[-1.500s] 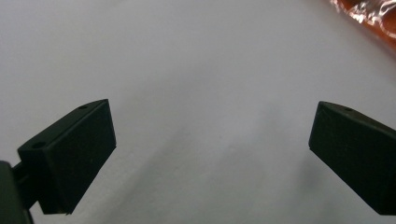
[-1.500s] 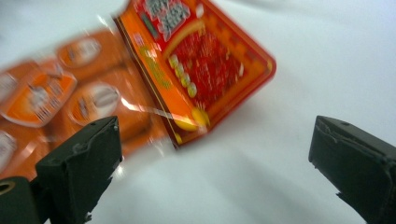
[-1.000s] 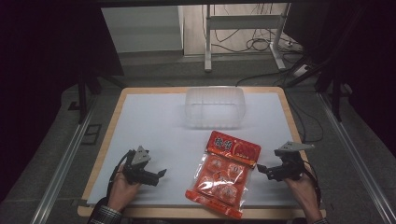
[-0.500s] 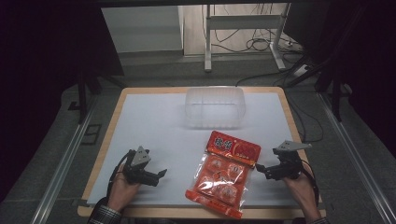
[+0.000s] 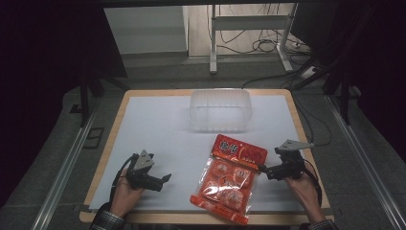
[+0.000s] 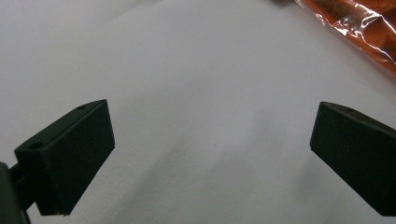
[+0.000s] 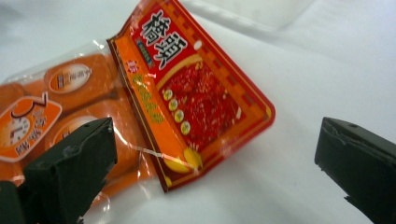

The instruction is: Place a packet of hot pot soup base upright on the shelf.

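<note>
An orange-and-red snack bag [image 5: 230, 177] lies flat on the white table top, near the front and right of centre. Its red label end [image 7: 196, 88] shows close in the right gripper view, just ahead of the jaws. My right gripper [image 5: 263, 168] is open at the bag's right edge, with nothing held. On the front left, my left gripper [image 5: 165, 178] rests open over bare white surface, jaws pointing toward the bag. A corner of the bag [image 6: 359, 28] appears at the top right of the left gripper view.
A clear plastic tub [image 5: 220, 109] stands upright at the back centre of the table [image 5: 153, 124]. The wooden table edge runs around the white sheet. Beyond the table are desk legs and cables on the floor.
The right gripper has edged slightly left toward the bag. The left gripper and the bag stay where they were.
</note>
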Demonstrator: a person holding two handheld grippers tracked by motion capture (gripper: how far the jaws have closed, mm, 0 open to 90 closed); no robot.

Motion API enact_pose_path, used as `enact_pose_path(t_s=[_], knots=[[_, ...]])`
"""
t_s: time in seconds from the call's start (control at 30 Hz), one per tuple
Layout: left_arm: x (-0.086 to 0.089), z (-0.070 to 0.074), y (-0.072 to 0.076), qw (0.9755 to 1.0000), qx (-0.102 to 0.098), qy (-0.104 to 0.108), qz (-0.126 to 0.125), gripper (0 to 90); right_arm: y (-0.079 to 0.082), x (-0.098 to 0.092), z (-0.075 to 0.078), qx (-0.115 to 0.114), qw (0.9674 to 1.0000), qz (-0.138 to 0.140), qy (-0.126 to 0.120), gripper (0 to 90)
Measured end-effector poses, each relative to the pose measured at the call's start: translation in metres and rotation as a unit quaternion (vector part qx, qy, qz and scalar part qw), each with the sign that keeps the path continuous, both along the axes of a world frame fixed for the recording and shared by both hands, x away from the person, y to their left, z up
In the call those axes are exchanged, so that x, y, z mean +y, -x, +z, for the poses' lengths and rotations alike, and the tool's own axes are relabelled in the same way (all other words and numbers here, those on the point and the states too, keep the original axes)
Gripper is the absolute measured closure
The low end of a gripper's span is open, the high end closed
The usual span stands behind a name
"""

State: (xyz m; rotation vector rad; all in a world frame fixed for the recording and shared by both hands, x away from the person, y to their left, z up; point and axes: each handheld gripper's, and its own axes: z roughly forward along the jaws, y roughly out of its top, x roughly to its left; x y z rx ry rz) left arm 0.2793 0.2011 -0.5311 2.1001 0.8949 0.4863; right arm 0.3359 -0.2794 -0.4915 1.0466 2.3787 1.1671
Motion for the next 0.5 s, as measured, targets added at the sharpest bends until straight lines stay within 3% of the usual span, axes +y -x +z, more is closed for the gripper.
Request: enact_pose_path(t_s=[0.33, 0.5], knots=[[0.0, -0.001, -0.001, 1.0, 0.004, -0.004, -0.001, 0.0, -0.015, 0.007, 0.0, 0.005, 0.9999, 0.007, -0.009, 0.0], [0.0, -0.002, -0.001, 1.0, 0.007, -0.005, 0.0, 0.0, -0.024, 0.011, -0.004, 0.012, 0.9999, 0.008, 0.0, 0.4]])
